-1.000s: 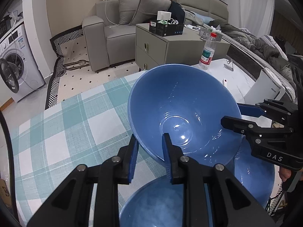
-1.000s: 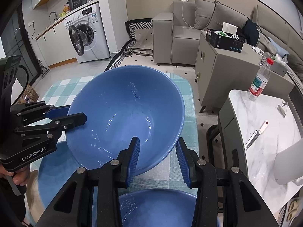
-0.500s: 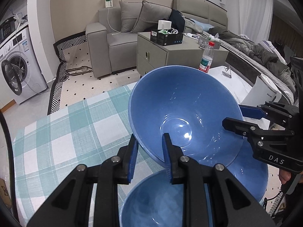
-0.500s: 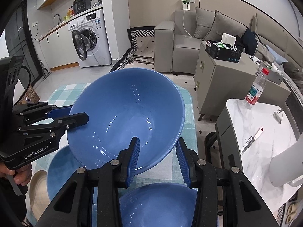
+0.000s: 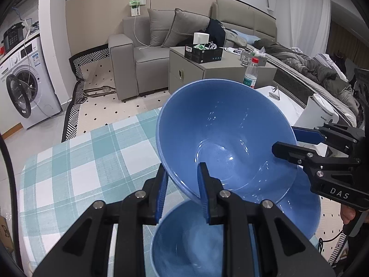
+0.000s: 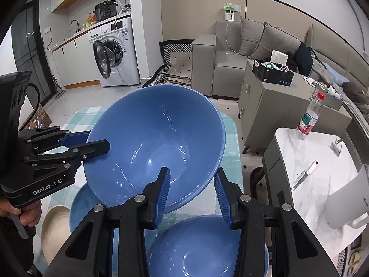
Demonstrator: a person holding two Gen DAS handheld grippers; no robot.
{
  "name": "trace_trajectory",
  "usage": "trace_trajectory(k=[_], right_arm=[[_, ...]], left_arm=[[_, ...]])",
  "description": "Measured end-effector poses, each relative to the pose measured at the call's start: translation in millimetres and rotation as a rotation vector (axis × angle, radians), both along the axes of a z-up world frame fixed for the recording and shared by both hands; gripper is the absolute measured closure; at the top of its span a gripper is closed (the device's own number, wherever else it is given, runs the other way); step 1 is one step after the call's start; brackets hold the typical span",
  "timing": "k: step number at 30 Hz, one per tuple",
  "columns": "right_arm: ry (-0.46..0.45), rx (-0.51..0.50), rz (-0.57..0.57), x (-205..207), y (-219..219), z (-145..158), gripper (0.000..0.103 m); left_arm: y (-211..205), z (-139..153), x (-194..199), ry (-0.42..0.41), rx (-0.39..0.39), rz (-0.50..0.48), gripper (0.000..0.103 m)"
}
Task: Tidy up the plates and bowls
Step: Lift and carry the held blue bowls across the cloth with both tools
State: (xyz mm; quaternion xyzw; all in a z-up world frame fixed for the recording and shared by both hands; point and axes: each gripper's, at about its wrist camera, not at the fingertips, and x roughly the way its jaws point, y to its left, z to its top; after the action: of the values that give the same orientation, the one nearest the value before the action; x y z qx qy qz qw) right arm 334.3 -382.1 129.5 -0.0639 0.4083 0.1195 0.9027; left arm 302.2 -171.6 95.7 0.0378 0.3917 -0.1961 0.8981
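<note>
Two grippers of mine carry one large blue bowl (image 5: 228,138) above the checked tablecloth (image 5: 76,161), the bowl tilted with its mouth toward the cameras. Ordered by size: the tablecloth, teal and white, covers the table from the near edge to the far edge. The large blue bowl hangs clear of the cloth, over the near part of the table. My left gripper (image 5: 181,182) pinches the bowl's near rim, one pad inside and one outside the wall, the fingers pressed together on it. My right gripper (image 6: 192,185) straddles the rim on the opposite side; its left pad lies against the inner wall, and I cannot tell whether the right pad presses the outside. Beneath the lifted bowl, a second blue bowl (image 6: 198,247) sits upright on the cloth, nearest the right wrist camera. A third blue dish (image 6: 80,207) lies left of it, partly hidden by the lifted bowl. A beige dish (image 6: 54,228) rests at the near left. A clear water bottle (image 6: 310,117), red-capped, stands on the white marble side table (image 6: 306,159) at right.
</note>
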Motion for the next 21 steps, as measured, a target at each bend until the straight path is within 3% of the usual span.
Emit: trace_trajectory(k=[21], right_arm=[[-0.018, -0.003, 0.051, -33, 22, 13, 0.062]], left_arm=[[20, 9, -38, -0.027, -0.01, 0.029, 0.079]])
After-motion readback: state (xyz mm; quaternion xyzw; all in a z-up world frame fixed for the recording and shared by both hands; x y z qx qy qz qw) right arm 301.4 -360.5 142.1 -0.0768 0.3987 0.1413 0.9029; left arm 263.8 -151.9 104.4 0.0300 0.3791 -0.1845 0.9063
